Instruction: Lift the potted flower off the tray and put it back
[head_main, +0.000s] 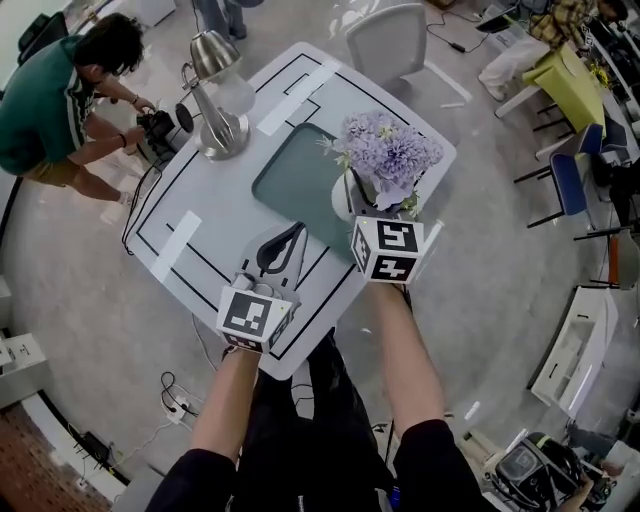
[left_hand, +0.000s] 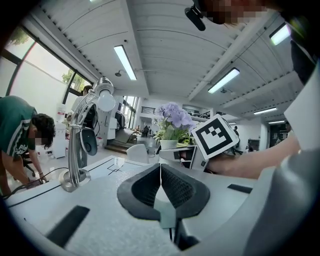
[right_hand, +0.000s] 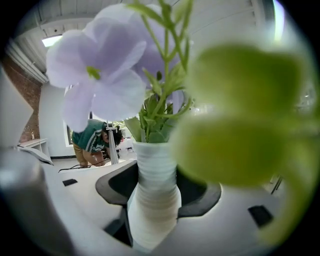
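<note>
The potted flower (head_main: 385, 155) has purple blooms and a white ribbed pot (right_hand: 152, 195). It stands upright at the right edge of the dark tray (head_main: 290, 180); whether its base touches the tray is hidden. My right gripper (head_main: 358, 205) is shut on the pot, whose waist fills the gap between its pads (right_hand: 205, 197). My left gripper (head_main: 290, 238) hovers over the table's near part, left of the pot, shut with nothing in it. In the left gripper view its tips (left_hand: 160, 167) meet, and the flower (left_hand: 172, 117) shows beyond, to the right.
A chrome desk lamp (head_main: 218, 95) stands at the table's far left, also seen in the left gripper view (left_hand: 80, 142). A person in a green shirt (head_main: 45, 100) crouches left of the table. A white chair (head_main: 390, 40) stands beyond it. White tape strips (head_main: 298, 95) lie on the table.
</note>
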